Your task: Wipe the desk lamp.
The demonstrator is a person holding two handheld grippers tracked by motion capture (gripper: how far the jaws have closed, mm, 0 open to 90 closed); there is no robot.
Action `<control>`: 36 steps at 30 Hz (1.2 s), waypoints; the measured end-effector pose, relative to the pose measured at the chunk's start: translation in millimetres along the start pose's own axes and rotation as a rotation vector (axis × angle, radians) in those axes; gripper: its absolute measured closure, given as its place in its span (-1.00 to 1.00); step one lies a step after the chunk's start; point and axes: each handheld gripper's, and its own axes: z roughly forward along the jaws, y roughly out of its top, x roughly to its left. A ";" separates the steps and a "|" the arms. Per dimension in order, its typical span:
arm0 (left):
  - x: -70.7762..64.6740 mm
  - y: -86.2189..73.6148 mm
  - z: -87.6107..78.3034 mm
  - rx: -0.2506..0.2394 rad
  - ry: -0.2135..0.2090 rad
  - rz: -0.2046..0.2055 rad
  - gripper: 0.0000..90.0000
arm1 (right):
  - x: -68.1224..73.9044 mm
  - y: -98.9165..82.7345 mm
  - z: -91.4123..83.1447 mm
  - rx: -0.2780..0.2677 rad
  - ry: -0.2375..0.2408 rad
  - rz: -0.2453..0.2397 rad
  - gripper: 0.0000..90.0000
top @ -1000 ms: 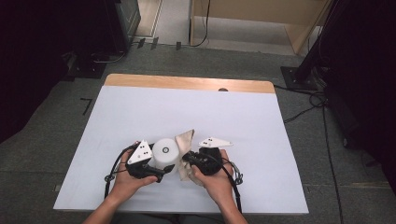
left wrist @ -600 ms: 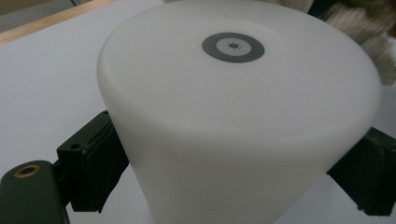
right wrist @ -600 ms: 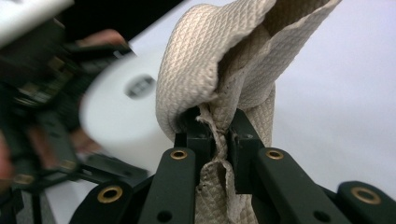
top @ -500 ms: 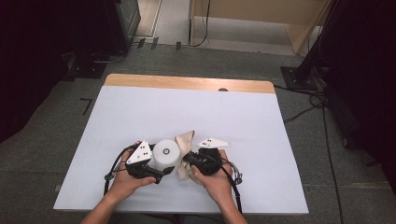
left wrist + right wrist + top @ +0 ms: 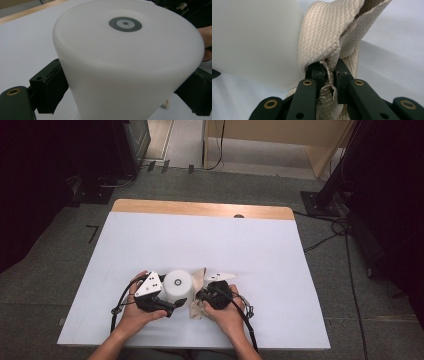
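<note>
The left claw (image 5: 172,306) clamps the upright white cylindrical container (image 5: 178,286) near the worktop's (image 5: 210,240) front edge, while the right claw (image 5: 331,71), pinched tight on a beige textured cloth (image 5: 324,35), sits just beside the container's right wall, the cloth touching it.

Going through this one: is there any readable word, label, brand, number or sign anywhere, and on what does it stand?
No readable text, none to quote.
White container: a grey round ring mark on its top, no letters.
Left gripper: its grey plate bears dark dots, no writing.
Right gripper: shut on the beige cloth, which shows a woven pattern, no label.
Table: plain white cover.
</note>
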 end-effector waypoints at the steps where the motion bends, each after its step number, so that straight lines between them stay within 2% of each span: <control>1: -2.0 -0.7 -1.3 -0.011 0.013 -0.015 -0.87 | 0.0 -0.2 0.1 -0.001 0.000 0.001 0.82; 3: -7.2 -1.6 -2.3 -0.022 0.046 -0.051 -0.88 | -0.3 -0.4 0.2 -0.003 0.001 0.001 0.82; 7: -21.9 2.0 -0.1 -0.028 0.158 -0.072 -0.91 | -0.4 -0.6 0.5 -0.005 -0.001 0.001 0.82; 9: -27.9 4.3 1.6 -0.041 0.185 -0.091 -0.93 | 0.2 -1.0 0.6 -0.007 -0.006 0.000 0.82; 11: -31.4 5.3 3.8 -0.028 0.224 -0.099 -0.91 | 0.9 -1.4 1.0 -0.011 -0.009 -0.002 0.82; 14: -31.8 5.0 5.1 -0.021 0.246 -0.111 -0.84 | 1.6 -1.5 1.3 -0.011 -0.012 -0.001 0.82; 17: -29.2 5.5 4.8 -0.017 0.229 -0.088 -0.82 | 2.5 -1.5 1.3 -0.010 -0.015 -0.001 0.82; 20: -22.0 5.1 3.4 -0.018 0.186 -0.068 -0.81 | 4.2 -1.3 0.7 -0.013 -0.025 -0.012 0.82; 23: -13.4 4.4 1.9 -0.024 0.130 -0.034 -0.81 | 7.8 0.3 -1.3 -0.024 -0.029 -0.020 0.82; 26: 0.4 3.1 -0.8 -0.036 0.049 -0.038 -0.81 | 9.4 4.4 -8.8 -0.045 -0.006 -0.021 0.82; 28: 7.0 2.7 -2.5 -0.038 0.014 -0.031 -0.81 | 11.8 9.2 -17.1 -0.080 0.011 -0.027 0.82; 29: 8.4 2.6 -2.8 -0.034 0.007 -0.014 -0.81 | 14.0 12.5 -22.5 -0.097 0.013 -0.043 0.82; 33: 9.5 1.8 -2.4 -0.031 -0.009 0.035 -0.81 | 25.5 27.1 -51.7 -0.186 0.021 -0.081 0.82; 36: 9.8 1.6 -1.7 -0.035 -0.015 0.042 -0.81 | 34.2 32.3 -65.4 -0.230 0.026 -0.106 0.82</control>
